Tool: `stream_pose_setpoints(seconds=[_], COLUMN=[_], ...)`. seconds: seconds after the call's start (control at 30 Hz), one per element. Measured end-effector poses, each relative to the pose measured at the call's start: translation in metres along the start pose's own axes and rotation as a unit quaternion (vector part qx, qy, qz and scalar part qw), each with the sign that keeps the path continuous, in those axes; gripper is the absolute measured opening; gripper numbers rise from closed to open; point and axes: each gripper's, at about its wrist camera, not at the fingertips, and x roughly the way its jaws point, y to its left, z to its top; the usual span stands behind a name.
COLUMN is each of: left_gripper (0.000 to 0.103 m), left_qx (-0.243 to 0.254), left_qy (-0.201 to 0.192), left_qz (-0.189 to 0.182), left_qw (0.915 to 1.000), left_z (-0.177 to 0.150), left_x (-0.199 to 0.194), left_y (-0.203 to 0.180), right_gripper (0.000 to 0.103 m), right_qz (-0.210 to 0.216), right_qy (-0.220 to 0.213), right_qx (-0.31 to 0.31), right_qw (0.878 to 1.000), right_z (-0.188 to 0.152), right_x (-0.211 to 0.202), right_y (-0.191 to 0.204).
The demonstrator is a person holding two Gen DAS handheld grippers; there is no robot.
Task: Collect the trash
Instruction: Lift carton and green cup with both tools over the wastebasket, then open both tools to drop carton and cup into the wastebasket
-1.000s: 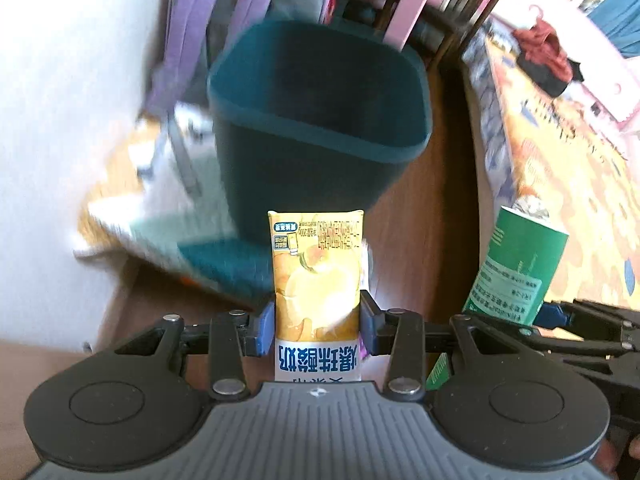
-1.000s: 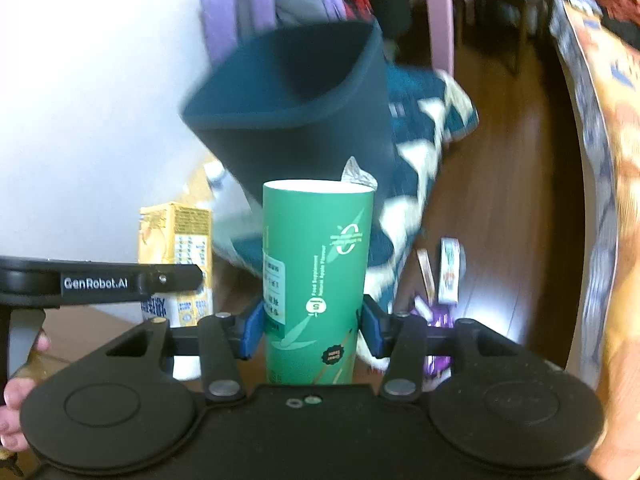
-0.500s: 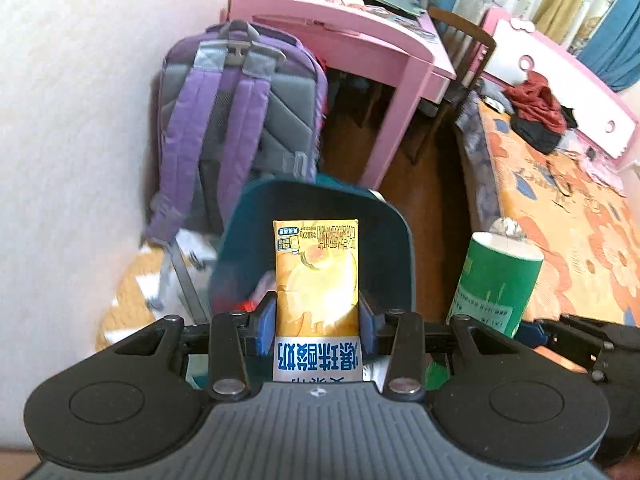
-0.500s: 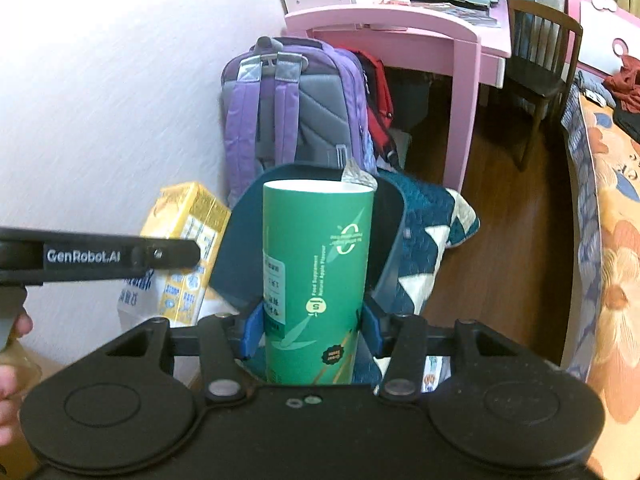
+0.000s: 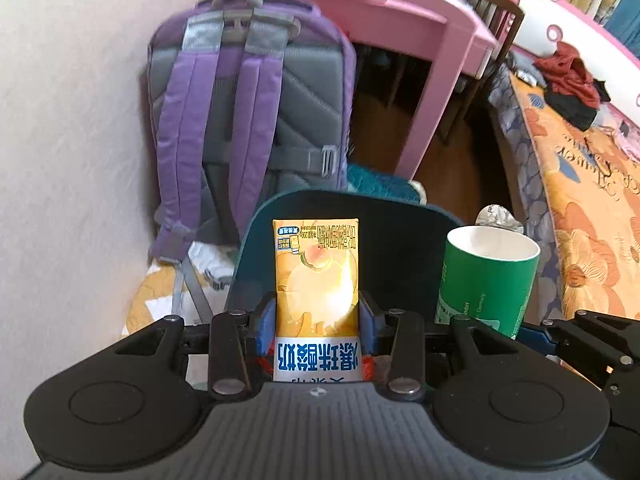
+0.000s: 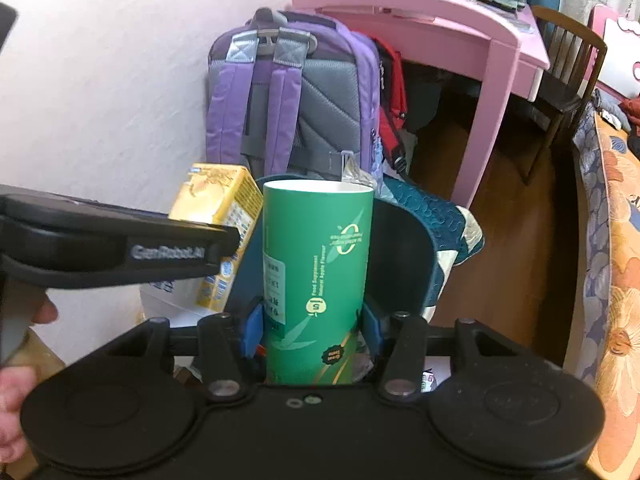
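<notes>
My left gripper (image 5: 318,322) is shut on a yellow drink carton (image 5: 316,276) and holds it over the mouth of the dark teal bin (image 5: 404,236). My right gripper (image 6: 312,326) is shut on an open green paper canister (image 6: 316,276) with a peeled foil lid, also held over the bin (image 6: 400,256). The canister shows at the right of the left wrist view (image 5: 486,280); the carton (image 6: 218,216) and left gripper body show at the left of the right wrist view. Wrappers lie inside the bin under both grippers.
A purple and grey backpack (image 5: 248,120) leans on the wall behind the bin. A pink desk (image 5: 400,28) and chair stand beyond. A teal patchwork quilt (image 6: 444,224) lies by the bin. A bed with an orange floral cover (image 5: 580,184) runs along the right.
Both grippers have risen from beside the bin to above its opening, carrying the carton and the canister. The view now looks down into the bin.
</notes>
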Motion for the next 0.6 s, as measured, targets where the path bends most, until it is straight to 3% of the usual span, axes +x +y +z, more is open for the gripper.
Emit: stream_pose_setpoints(seconds=[0.27,0.6], left_gripper=[0.040,0.040], left_qx=[0.012,0.012], left_qy=[0.026,0.055], left_qz=[0.009,-0.005], left_qw=[0.9995,0.9984], left_z=[-0.010,-0.020], left_x=[0.033,0.050], left_y=[0.001,-0.003], right_gripper=[0.048,0.049], right_qz=[-0.002,-0.016], right_qy=[0.032,0.060], right_qx=[0.006,0.009], right_qw=[0.999,0.998], right_z=[-0.014,-0.028], right_x=[0.033,0.049], right_y=[0.000,-0.002])
